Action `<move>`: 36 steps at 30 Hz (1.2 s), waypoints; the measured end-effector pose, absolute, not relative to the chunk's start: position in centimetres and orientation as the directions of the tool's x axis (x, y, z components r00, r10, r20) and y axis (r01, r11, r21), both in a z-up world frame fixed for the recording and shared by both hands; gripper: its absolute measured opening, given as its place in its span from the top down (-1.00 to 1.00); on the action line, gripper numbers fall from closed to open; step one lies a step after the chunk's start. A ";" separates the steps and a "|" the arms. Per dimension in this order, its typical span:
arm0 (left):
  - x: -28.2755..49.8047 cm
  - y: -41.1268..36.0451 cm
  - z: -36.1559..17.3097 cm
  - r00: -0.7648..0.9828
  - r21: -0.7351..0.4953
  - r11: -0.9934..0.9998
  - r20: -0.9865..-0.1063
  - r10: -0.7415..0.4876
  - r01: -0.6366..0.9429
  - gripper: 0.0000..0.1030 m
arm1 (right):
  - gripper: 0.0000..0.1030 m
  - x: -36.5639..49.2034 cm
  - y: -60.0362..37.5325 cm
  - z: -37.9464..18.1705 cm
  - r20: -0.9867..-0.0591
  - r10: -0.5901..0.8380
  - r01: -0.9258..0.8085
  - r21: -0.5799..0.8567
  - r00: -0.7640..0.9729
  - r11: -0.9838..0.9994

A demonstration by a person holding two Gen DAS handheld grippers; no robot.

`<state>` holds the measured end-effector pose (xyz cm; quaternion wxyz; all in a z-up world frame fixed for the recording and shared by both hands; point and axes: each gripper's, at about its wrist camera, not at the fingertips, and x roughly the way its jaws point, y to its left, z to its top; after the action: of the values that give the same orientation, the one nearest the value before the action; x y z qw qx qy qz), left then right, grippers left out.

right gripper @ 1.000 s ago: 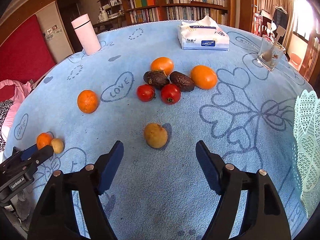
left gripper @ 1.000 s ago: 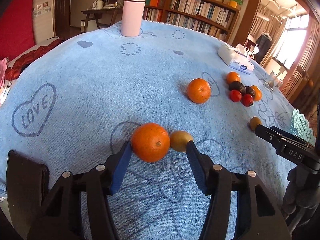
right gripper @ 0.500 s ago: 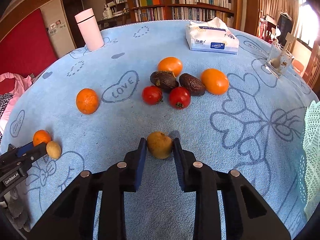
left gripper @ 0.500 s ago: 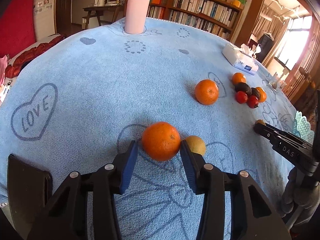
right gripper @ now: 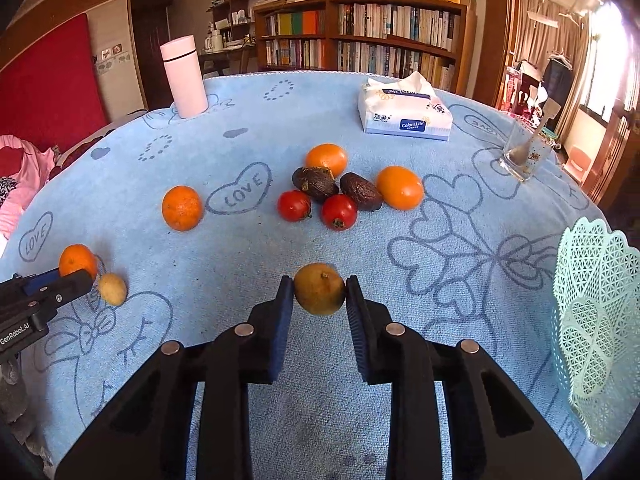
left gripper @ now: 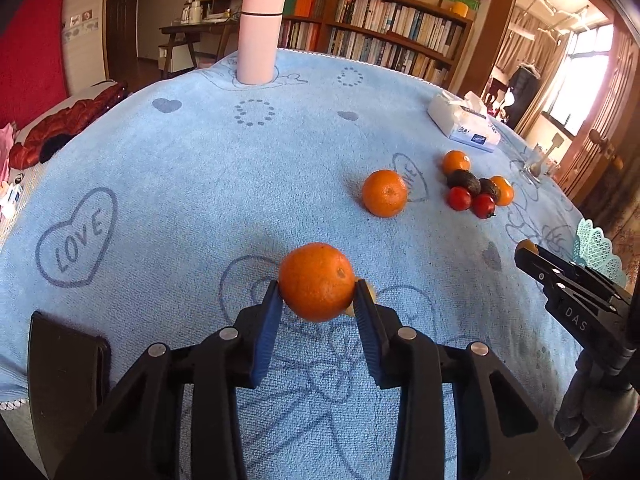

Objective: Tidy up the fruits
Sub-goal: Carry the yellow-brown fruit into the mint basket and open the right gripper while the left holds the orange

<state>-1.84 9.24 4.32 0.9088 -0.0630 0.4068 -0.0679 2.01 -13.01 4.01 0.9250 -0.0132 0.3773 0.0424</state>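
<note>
Left wrist view: my left tongs are closing on an orange, and the pads are already pressing both its sides. A small yellow-brown fruit is peeking out just behind the right pad. In the right wrist view, my right tongs are gripping another yellow-brown fruit, fully clamped on it near the cloth.

Working outward, a second orange is sitting alone near the middle of the cloth. Beyond it a cluster is lying tight together: two tomatoes, two dark avocados and two smooth orange fruits, touching or nearly so. A lattice basket is standing at the right edge of the cloth.

I'm judging the sorting as partly done: the cluster looks grouped in pairs already, while the oranges and the yellow-brown fruits are still apart from their partners. I can't see anything in the basket.

Counting: two oranges, two yellow-brown fruits, two tomatoes, two avocados, two smooth orange fruits, one basket.
</note>
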 end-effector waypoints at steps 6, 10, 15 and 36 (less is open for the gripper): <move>-2.7 6.9 6.0 0.679 -0.150 0.981 -0.708 -0.194 0.124 0.28 | 0.46 0.4 -13.8 5.1 -0.657 0.035 -0.064 -0.021 0.753 0.998; -3.0 4.9 6.5 0.678 -0.136 0.978 -0.705 -0.209 0.161 0.28 | 0.46 -0.7 -14.9 5.7 -0.631 0.003 -0.032 -0.034 0.776 0.999; -3.2 2.1 6.9 0.670 -0.116 0.970 -0.705 -0.231 0.212 0.28 | 0.46 -1.9 -17.3 6.5 -0.604 -0.039 0.017 -0.042 0.796 0.999; -3.3 -7.1 7.9 0.639 -0.063 0.930 -0.709 -0.297 0.362 0.28 | 0.45 -5.2 -25.4 5.9 -0.642 0.167 -0.036 0.212 0.748 0.977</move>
<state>-3.26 -7.10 7.94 0.9044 0.0425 0.3837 -0.1820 -5.15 -25.44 5.90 0.9303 0.0935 0.3504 0.0548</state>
